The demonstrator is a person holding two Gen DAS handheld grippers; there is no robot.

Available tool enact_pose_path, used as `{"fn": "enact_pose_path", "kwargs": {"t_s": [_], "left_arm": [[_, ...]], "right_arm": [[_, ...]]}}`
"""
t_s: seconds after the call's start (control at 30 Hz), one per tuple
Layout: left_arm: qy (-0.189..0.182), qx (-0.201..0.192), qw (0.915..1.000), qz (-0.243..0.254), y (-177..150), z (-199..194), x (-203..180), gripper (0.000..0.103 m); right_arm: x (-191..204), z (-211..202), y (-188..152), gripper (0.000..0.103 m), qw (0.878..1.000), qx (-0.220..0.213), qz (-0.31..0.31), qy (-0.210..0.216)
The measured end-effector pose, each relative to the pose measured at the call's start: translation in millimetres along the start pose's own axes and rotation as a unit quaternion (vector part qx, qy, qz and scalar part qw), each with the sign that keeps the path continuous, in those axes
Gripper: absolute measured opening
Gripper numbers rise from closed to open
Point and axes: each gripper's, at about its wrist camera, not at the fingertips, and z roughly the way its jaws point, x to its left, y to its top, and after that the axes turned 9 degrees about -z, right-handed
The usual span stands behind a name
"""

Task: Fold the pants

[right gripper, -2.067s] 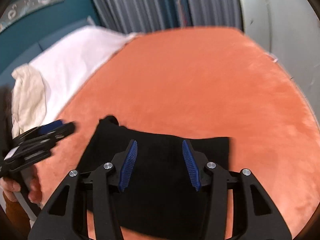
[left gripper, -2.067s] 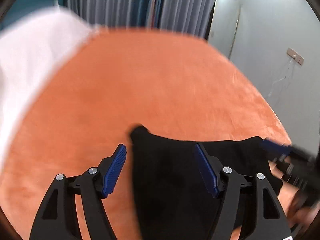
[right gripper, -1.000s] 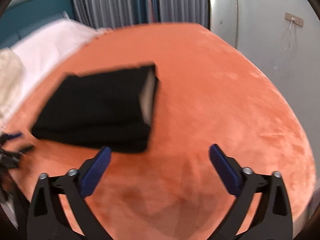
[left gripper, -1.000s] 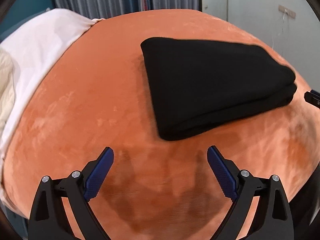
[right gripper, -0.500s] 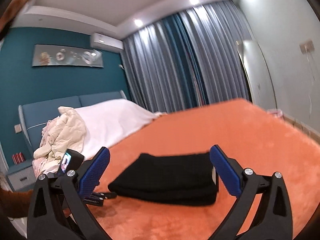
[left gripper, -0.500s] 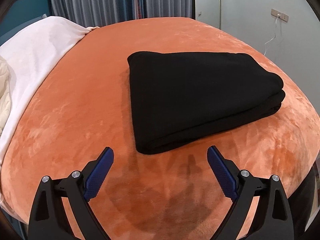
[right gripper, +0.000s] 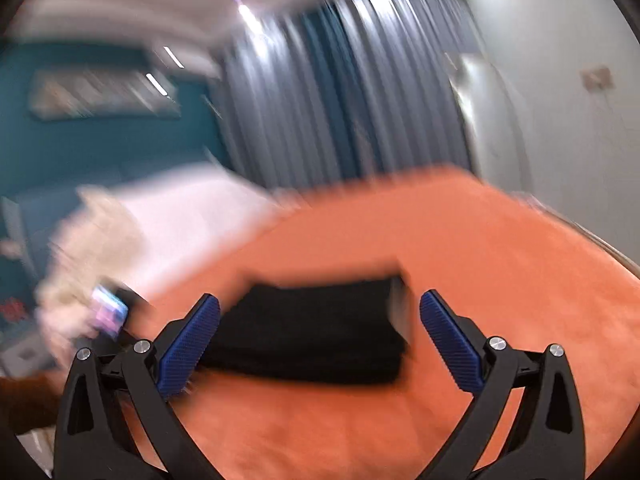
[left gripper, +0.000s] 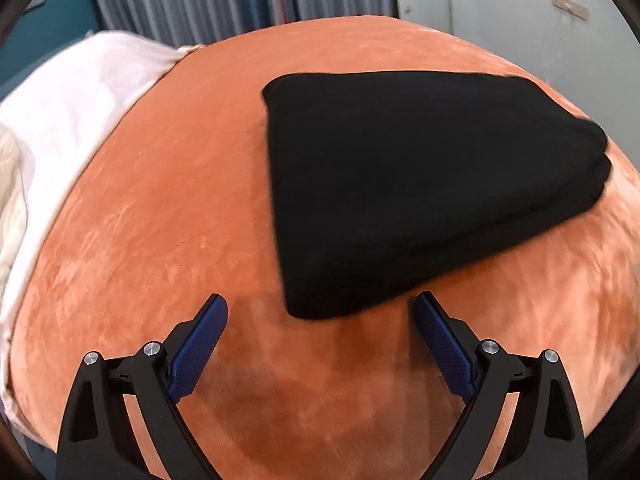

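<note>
Left tongs spread wide, empty; right tongs likewise, view blurred. Folded pants just ahead of both, on the bed. Risk: a stray brush probably drags the stacked layers askew.

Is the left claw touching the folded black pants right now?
Apart. The left wrist view shows the left claw open, with orange blanket visible between its blue pads and the folded black pants.
</note>
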Motion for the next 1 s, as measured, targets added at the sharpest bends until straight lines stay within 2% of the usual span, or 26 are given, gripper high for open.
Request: {"fn": "enact_pose_path", "kwargs": {"t_s": [0.07, 0.1, 0.17, 0.2, 0.27, 0.4, 0.5, 0.63, 0.73, 0.87, 1.0], "left_arm": [[-0.013, 0.013, 0.9995, -0.028, 7, 7, 8, 0.094], [-0.021, 0.020, 0.9986, -0.045, 11, 12, 13, 0.094], [-0.029, 0.020, 0.9978, -0.056, 16, 17, 17, 0.094], [-0.030, 0.018, 0.9981, -0.050, 18, 18, 16, 0.094], [-0.026, 0.007, 0.9991, -0.034, 20, 17, 14, 0.093], [-0.018, -0.010, 0.9998, 0.001, 26, 10, 11, 0.094], [-0.022, 0.017, 0.9996, -0.002, 25, 24, 19, 0.096], [-0.041, 0.009, 0.9989, -0.022, 25, 16, 32, 0.096], [-0.045, 0.006, 0.9986, -0.026, 29, 13, 38, 0.096], [-0.028, -0.001, 0.9996, -0.002, 36, 12, 38, 0.096], [-0.040, 0.017, 0.9989, -0.019, 35, 20, 49, 0.096]], "right_arm": [[-6, 36, -6, 0.098, 0.992, 0.118, -0.007, -0.051], [-11, 55, -13, 0.098, 0.981, 0.178, -0.008, -0.077], [-17, 75, -21, 0.098, 0.966, 0.236, 0.003, -0.100], [-20, 81, -24, 0.098, 0.963, 0.250, 0.013, -0.104], [-21, 85, -25, 0.098, 0.962, 0.254, 0.027, -0.100], [-13, 91, -24, 0.098, 0.962, 0.254, 0.003, -0.102], [-7, 101, -24, 0.098, 0.959, 0.255, -0.024, -0.120], [-1, 113, -28, 0.098, 0.957, 0.255, -0.048, -0.127], [-2, 121, -23, 0.098, 0.959, 0.253, -0.037, -0.120], [-4, 132, -14, 0.098, 0.960, 0.247, -0.029, -0.129], [-15, 139, -21, 0.098, 0.959, 0.257, 0.027, -0.113]]}}
